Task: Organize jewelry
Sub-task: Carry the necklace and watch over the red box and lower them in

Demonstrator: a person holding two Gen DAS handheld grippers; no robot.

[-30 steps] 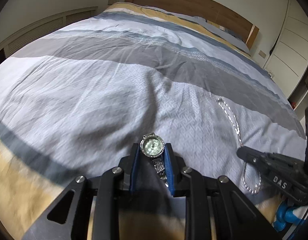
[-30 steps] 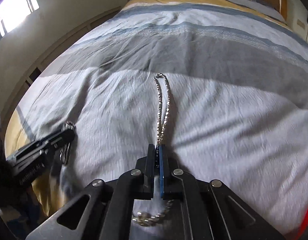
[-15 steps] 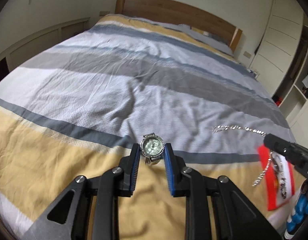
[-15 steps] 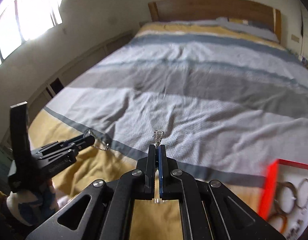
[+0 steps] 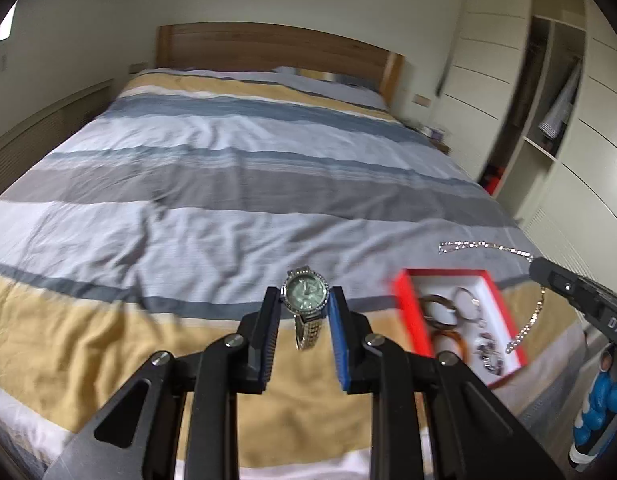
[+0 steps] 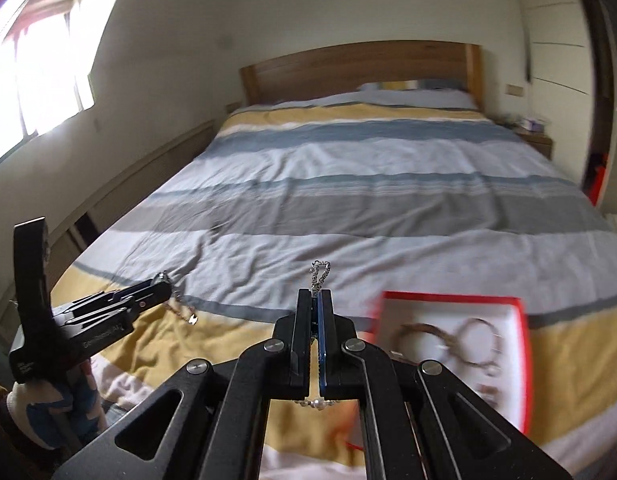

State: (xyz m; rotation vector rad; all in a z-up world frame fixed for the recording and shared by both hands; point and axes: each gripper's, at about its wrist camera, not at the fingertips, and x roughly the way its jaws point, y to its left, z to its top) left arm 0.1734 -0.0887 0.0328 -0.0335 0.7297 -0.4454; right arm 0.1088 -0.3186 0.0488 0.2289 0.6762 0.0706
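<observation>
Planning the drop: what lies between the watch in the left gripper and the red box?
In the left wrist view, only bare bedspread separates the watch in the left gripper from the red box.

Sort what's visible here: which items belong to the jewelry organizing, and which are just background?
Part of the job:
- watch, clamped in the left gripper
- chain necklace, pinched in the right gripper
- red box already holding bangles

Just lying about:
- striped bedspread
- wooden headboard
- wardrobe
</observation>
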